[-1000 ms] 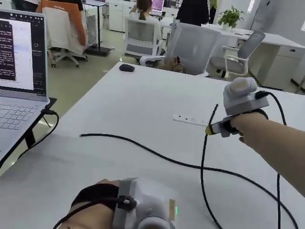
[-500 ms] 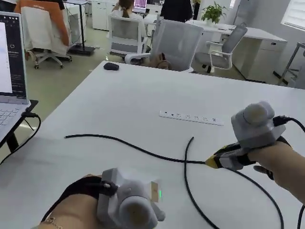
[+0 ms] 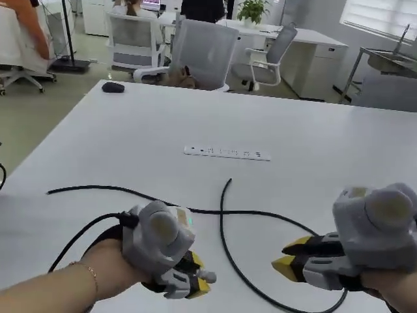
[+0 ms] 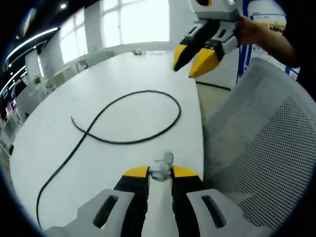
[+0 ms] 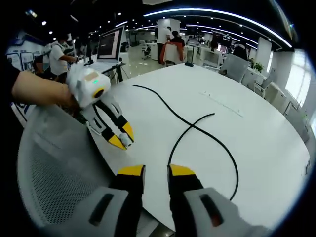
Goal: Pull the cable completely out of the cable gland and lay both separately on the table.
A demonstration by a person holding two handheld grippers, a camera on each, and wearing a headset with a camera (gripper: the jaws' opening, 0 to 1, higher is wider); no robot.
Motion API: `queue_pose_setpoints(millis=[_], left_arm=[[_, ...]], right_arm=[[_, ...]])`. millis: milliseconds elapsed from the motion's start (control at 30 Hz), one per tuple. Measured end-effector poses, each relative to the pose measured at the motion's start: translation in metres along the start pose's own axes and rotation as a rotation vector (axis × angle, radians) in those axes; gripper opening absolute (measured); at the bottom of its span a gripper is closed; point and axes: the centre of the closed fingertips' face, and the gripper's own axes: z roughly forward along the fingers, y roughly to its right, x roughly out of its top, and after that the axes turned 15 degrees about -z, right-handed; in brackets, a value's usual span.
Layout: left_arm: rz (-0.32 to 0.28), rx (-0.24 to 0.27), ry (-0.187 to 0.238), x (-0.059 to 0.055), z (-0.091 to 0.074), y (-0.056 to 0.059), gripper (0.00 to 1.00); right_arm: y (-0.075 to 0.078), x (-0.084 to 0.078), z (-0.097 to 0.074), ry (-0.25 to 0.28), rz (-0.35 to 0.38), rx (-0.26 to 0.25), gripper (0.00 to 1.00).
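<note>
1. Cable gland (image 4: 162, 166) is plain in the left gripper view: a small pale fitting pinched between the yellow tips of the left hand-held gripper (image 4: 159, 173), which is clamped on it. Its long axis runs along the jaws, and its narrower end points out toward 12 o'clock, leaning slightly to 1.
2. In the head view the left hand-held gripper (image 3: 197, 278) sits at 7 o'clock with its tips aimed toward 4 o'clock. The gland is too small there to make out.
3. The right gripper view catches the left hand-held gripper (image 5: 123, 138) side-on at 9 o'clock, with a pale piece between its tips, above the near edge of the worktop (image 5: 256, 148).
4. The right hand-held gripper (image 5: 155, 172) has its jaws a little apart and nothing between them. The head view has the right hand-held gripper (image 3: 287, 257) at 5 o'clock, pointing toward 9.
5. The left gripper view shows the right hand-held gripper (image 4: 193, 58) at 1 o'clock, tips spread.
6. The black cable (image 3: 254, 212) lies on the white worktop (image 3: 293, 130), apart from the gland. One end reaches toward 9 o'clock, the other free end points toward 12, and the strands cross near the middle.
7. The left gripper view shows the cable (image 4: 123, 142) as a closed loop with a tail trailing to 7 o'clock.
8. In the right gripper view the cable (image 5: 195, 129) crosses itself just ahead of the jaws.
9. A power strip (image 3: 227, 153) lies beyond the cable at 12 o'clock.
</note>
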Motion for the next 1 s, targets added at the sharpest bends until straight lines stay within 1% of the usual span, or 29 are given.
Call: queue_pose_setpoints(millis=[33, 100, 200, 233, 267, 300, 333, 367, 400, 433, 467, 500, 567, 600, 633, 700, 733, 767, 800, 833, 867, 900, 933, 967, 1000], left_arm=[[0.022, 0.024, -0.042, -0.010, 0.004, -0.009, 0.18], [0.023, 0.027, -0.056, -0.019, 0.011, -0.015, 0.18], [0.022, 0.042, -0.075, -0.030, 0.013, -0.023, 0.18], [-0.027, 0.034, -0.084, -0.035, 0.014, -0.023, 0.18], [-0.030, 0.025, -0.079, -0.037, 0.015, -0.024, 0.18], [-0.018, 0.026, -0.080, -0.040, 0.016, -0.024, 0.18], [-0.005, 0.025, -0.090, -0.043, 0.016, -0.024, 0.18], [0.009, 0.044, -0.110, -0.049, 0.017, -0.028, 0.18], [0.017, 0.070, -0.123, -0.053, 0.016, -0.034, 0.18], [-0.003, 0.094, -0.141, -0.057, 0.015, -0.040, 0.20], [-0.021, 0.095, -0.143, -0.058, 0.015, -0.041, 0.24], [-0.027, 0.085, -0.112, -0.054, 0.013, -0.042, 0.30], [-0.047, 0.089, -0.113, -0.053, 0.009, -0.045, 0.40], [-0.046, 0.090, -0.118, -0.052, 0.004, -0.045, 0.41], [-0.043, 0.088, -0.122, -0.052, 0.000, -0.046, 0.39], [-0.040, 0.091, -0.120, -0.050, -0.013, -0.049, 0.38], [-0.045, 0.090, -0.116, -0.047, -0.022, -0.051, 0.39], [-0.050, 0.088, -0.108, -0.045, -0.029, -0.050, 0.39], [-0.056, 0.085, -0.095, -0.041, -0.041, -0.049, 0.39], [-0.058, 0.084, -0.092, -0.040, -0.044, -0.049, 0.39], [-0.068, 0.080, -0.095, -0.040, -0.055, -0.046, 0.38], [-0.085, 0.082, -0.108, -0.041, -0.063, -0.042, 0.35], [-0.066, 0.071, -0.131, -0.042, -0.075, -0.032, 0.33], [-0.016, 0.072, -0.126, -0.040, -0.082, -0.027, 0.31], [0.002, 0.075, -0.105, -0.036, -0.089, -0.022, 0.31]], right_arm=[[0.000, -0.002, -0.002, 0.004, 0.015, -0.008, 0.18], [-0.001, -0.006, -0.006, 0.002, 0.029, -0.017, 0.18], [0.000, -0.008, -0.010, 0.009, 0.058, -0.033, 0.18], [-0.001, -0.009, -0.011, 0.011, 0.062, -0.036, 0.18], [0.000, -0.009, -0.012, 0.013, 0.064, -0.040, 0.18], [0.000, -0.009, -0.013, 0.014, 0.070, -0.043, 0.18], [0.000, -0.009, -0.013, 0.013, 0.074, -0.044, 0.18], [-0.001, -0.010, -0.013, 0.011, 0.077, -0.045, 0.18], [-0.001, -0.011, -0.013, 0.010, 0.077, -0.045, 0.18], [-0.002, -0.011, -0.014, 0.010, 0.077, -0.045, 0.17], [-0.002, -0.011, -0.014, 0.012, 0.080, -0.045, 0.18], [-0.002, -0.011, -0.015, 0.014, 0.083, -0.045, 0.18], [-0.002, -0.012, -0.015, 0.013, 0.088, -0.044, 0.18], [-0.001, -0.012, -0.015, 0.011, 0.090, -0.044, 0.18], [-0.001, -0.013, -0.015, 0.009, 0.090, -0.044, 0.18], [-0.003, -0.013, -0.015, 0.008, 0.089, -0.037, 0.18], [-0.003, -0.014, -0.015, 0.008, 0.090, -0.033, 0.18], [-0.004, -0.015, -0.015, 0.007, 0.090, -0.030, 0.18], [-0.005, -0.016, -0.015, 0.004, 0.089, -0.023, 0.18], [-0.006, -0.017, -0.014, 0.001, 0.089, -0.020, 0.18], [-0.007, -0.021, -0.014, -0.008, 0.089, -0.013, 0.18], [-0.008, -0.023, -0.014, -0.018, 0.089, -0.008, 0.19], [-0.010, -0.028, -0.013, -0.028, 0.091, -0.002, 0.19], [-0.011, -0.030, -0.013, -0.034, 0.091, 0.003, 0.19], [-0.013, -0.033, -0.013, -0.041, 0.093, 0.012, 0.20]])
